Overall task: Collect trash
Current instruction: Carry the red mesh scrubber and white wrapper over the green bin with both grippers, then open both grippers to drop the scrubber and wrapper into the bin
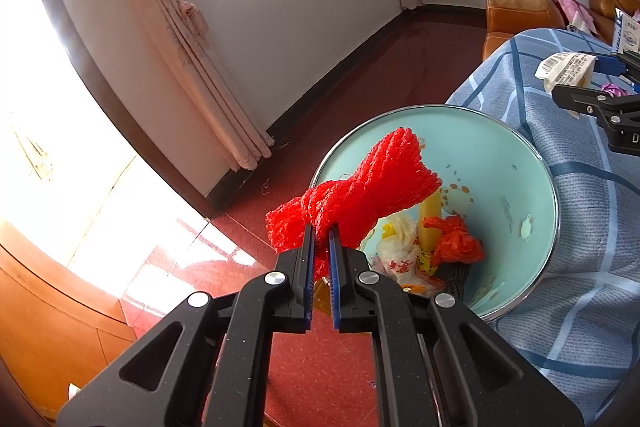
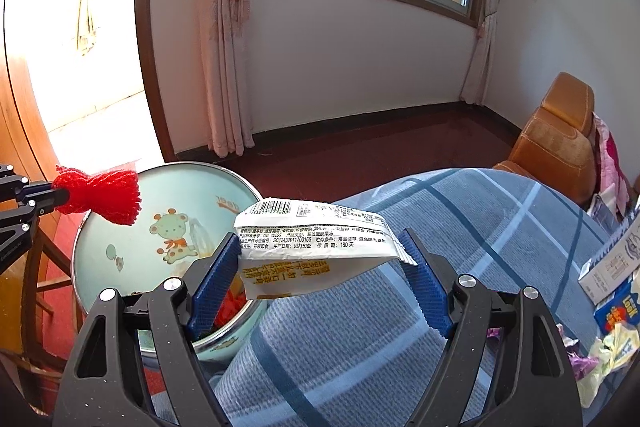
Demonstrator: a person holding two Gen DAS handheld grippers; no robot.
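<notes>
- Now bin (image 1: 516, 163) is sitting at the blue checked bedspread's (image 2: 460, 247) edge.
- Right gripper (image 2: 320, 255) is gripping white wrapper (image 2: 316, 235) above that edge.
- Left gripper (image 1: 321, 231) is clenching red mesh net (image 1: 360, 191) above the bin.

1. Red foam net (image 1: 360, 195) between the left fingers (image 1: 308, 267): soft, meshed, matt.
2. Wrapper (image 2: 316, 247) between the right fingers (image 2: 424, 283): glossy printed plastic.
3. Bin (image 1: 500, 163) beyond the fingers: smooth, shiny metal rim.
4. Cloth (image 2: 460, 247) beneath: woven, matt.

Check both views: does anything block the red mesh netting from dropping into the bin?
Nothing visible does. The red mesh netting, pinched in the left hand-held gripper, hangs over the open bin, with only loose trash inside below.
</notes>
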